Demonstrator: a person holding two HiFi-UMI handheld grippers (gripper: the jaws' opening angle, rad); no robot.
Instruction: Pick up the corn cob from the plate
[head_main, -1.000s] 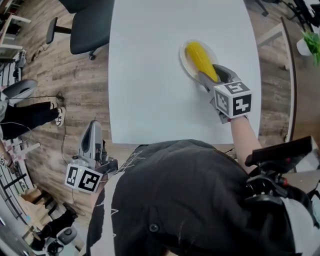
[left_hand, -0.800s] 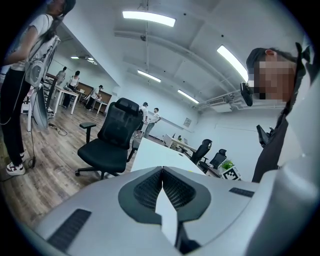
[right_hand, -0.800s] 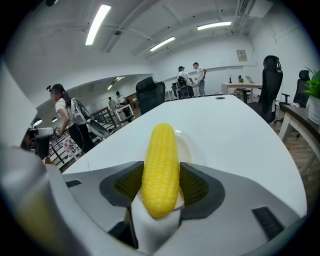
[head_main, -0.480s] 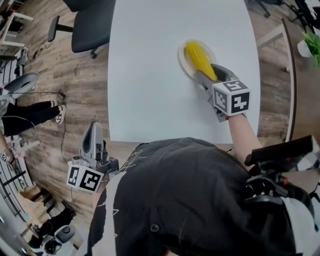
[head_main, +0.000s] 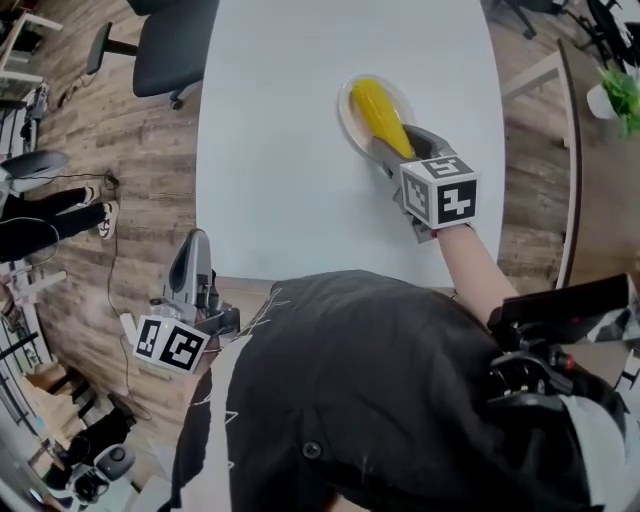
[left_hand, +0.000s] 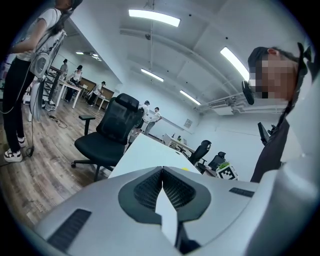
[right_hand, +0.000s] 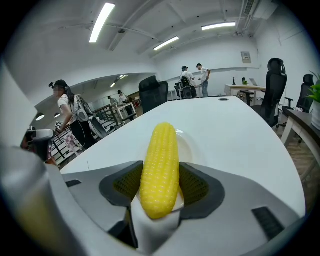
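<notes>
The right tool (right_hand: 160, 186) has its two jaws pressed against the sides of the corn cob (right_hand: 160, 162), gripping its near end. The rest of the cob points away over the white plate (head_main: 346, 118). Whether the cob is lifted off the plate cannot be told. The plate sits on the far right part of the white tabletop (head_main: 270, 160), with bare surface all around it and nothing near the tool.

The left tool (head_main: 197, 240) is held off the tabletop's near left corner, above the wood floor (head_main: 130, 170). Its jaws are together with nothing between them. A black office chair (head_main: 168, 55) stands at the far left edge of the tabletop. A green plant (head_main: 622, 92) stands off to the right, well apart from the plate.
</notes>
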